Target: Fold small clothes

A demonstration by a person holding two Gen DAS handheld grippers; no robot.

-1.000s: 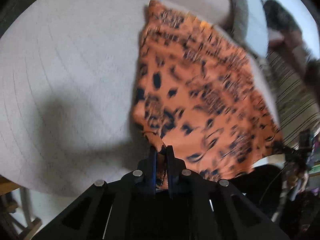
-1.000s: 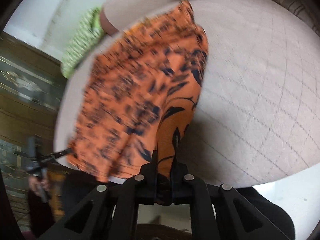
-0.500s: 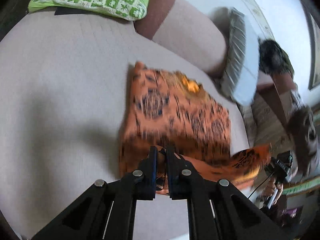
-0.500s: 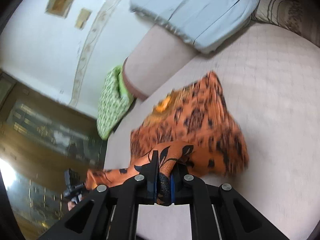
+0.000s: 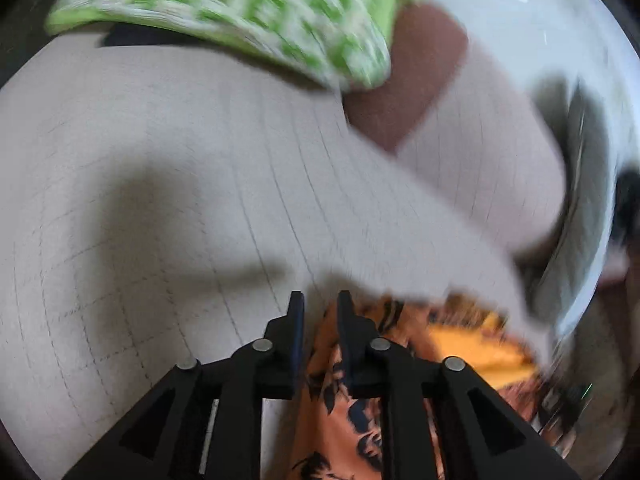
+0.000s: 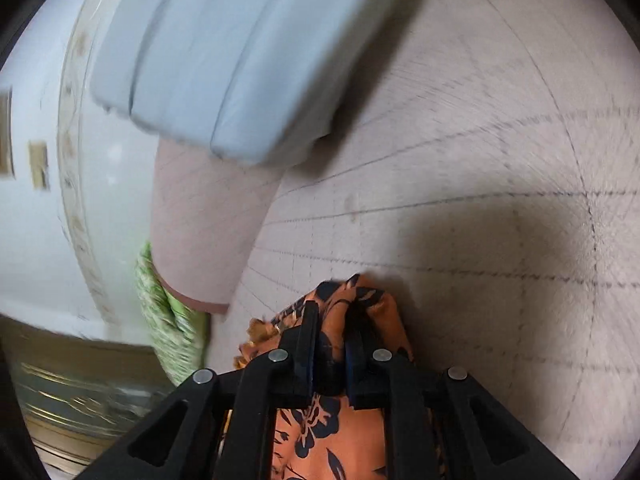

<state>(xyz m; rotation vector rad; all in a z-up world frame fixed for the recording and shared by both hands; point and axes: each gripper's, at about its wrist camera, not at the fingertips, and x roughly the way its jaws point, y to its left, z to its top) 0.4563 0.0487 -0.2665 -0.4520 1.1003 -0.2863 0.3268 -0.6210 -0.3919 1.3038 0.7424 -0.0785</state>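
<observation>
1. Both grippers had carried the near hem of the orange patterned garment (image 6: 320,420) forward over the rest of it since a second earlier, when the cloth lay spread flat on the beige quilted sofa seat (image 5: 160,200). The first fold looked just laid.
2. Left gripper (image 5: 320,308) now stood with its jaws parted, where half a second before they pinched cloth. The orange fabric lay loosely in the gap and against the right-hand finger, apparently released.
3. Right gripper (image 6: 330,320) showed a narrow gap with a bunched fold of the garment sitting in it; whether it still pinched could not be told.
4. Relative to the garment, the green checked cushion (image 5: 248,12) lay beyond, and the pale blue cushion (image 6: 224,52) beyond too.
</observation>
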